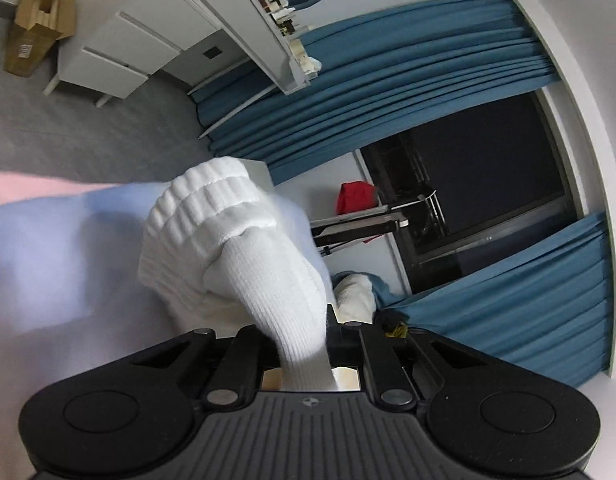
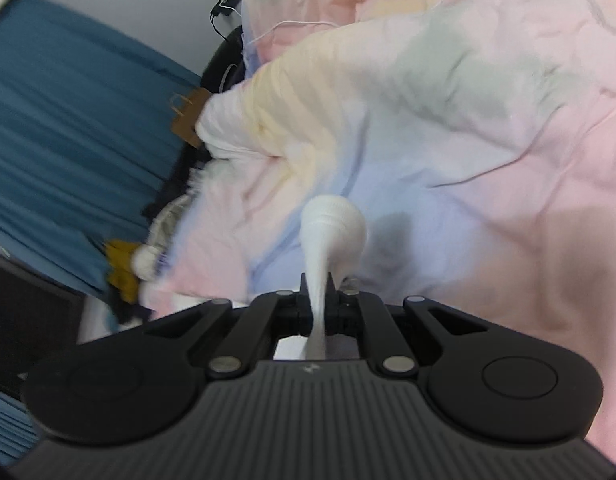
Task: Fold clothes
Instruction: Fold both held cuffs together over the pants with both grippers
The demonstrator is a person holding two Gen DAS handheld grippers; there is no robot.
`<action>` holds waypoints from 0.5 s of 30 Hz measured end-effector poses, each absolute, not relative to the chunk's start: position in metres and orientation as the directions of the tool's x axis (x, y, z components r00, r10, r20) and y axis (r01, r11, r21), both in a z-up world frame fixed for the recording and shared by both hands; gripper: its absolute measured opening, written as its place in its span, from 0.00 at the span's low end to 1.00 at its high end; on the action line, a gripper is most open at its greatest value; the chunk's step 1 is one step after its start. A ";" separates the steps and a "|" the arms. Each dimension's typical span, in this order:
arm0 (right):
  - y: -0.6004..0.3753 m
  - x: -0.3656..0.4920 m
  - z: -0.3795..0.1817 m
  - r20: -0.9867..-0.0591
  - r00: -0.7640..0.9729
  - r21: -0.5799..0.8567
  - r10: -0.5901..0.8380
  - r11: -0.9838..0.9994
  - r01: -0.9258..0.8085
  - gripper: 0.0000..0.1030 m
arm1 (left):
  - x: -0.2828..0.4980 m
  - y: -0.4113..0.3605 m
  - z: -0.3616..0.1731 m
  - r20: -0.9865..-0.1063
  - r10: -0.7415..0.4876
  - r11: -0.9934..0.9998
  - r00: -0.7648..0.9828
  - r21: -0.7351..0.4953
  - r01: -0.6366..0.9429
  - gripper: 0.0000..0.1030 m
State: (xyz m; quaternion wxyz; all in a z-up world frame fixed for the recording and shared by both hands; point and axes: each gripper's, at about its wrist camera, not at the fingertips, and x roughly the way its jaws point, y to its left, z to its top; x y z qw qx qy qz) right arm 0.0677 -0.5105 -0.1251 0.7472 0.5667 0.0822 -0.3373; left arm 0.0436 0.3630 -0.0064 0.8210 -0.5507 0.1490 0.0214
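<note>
Left wrist view. The room appears rolled on its side: blue curtains flank a dark window, a white drawer cabinet stands on the grey floor, and an open cardboard box lies near it. A red object sits by the window frame. A pastel bedcover, pink and pale blue, fills the left side, blurred. The left hand-held gripper is closed on a white ribbed sock; the sock's narrow end runs down between the black fingers, and its wider ribbed part, doubled over itself, bulges up and away from the jaws, off the bedcover.

Right wrist view. A bed spread with the crumpled pastel bedcover, in pink, yellow, green and blue patches, occupies most of the picture. Blue curtains hang at the left, and a black cable with a plug sits on the pale wall above. A brown paper bag and a yellow item lie at the bed's left edge, blurred. The right hand-held gripper is clamped on a white sock: a thin, stretched strip of the fabric passes between the closed fingers, and the rounded free end hangs just above the bedcover, casting a shadow beside it.
</note>
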 end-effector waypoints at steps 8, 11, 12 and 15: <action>-0.509 0.193 -0.056 -0.402 0.813 0.780 -0.421 0.308 0.545 0.06 | 0.197 0.368 0.035 -0.337 -0.069 0.468 0.939 -0.842 -0.268 0.10; -0.512 0.269 -0.051 -0.429 0.800 0.733 -0.419 0.356 0.580 0.06 | 0.270 0.363 0.032 -0.372 -0.046 0.506 0.927 -0.809 -0.300 0.10; -0.514 0.294 -0.052 -0.444 0.794 0.715 -0.416 0.370 0.594 0.06 | 0.294 0.360 0.028 -0.395 -0.034 0.525 0.918 -0.789 -0.320 0.10; -0.523 0.360 -0.072 -0.496 0.764 0.654 -0.413 0.400 0.642 0.06 | 0.363 0.346 0.008 -0.466 0.016 0.586 0.885 -0.712 -0.385 0.11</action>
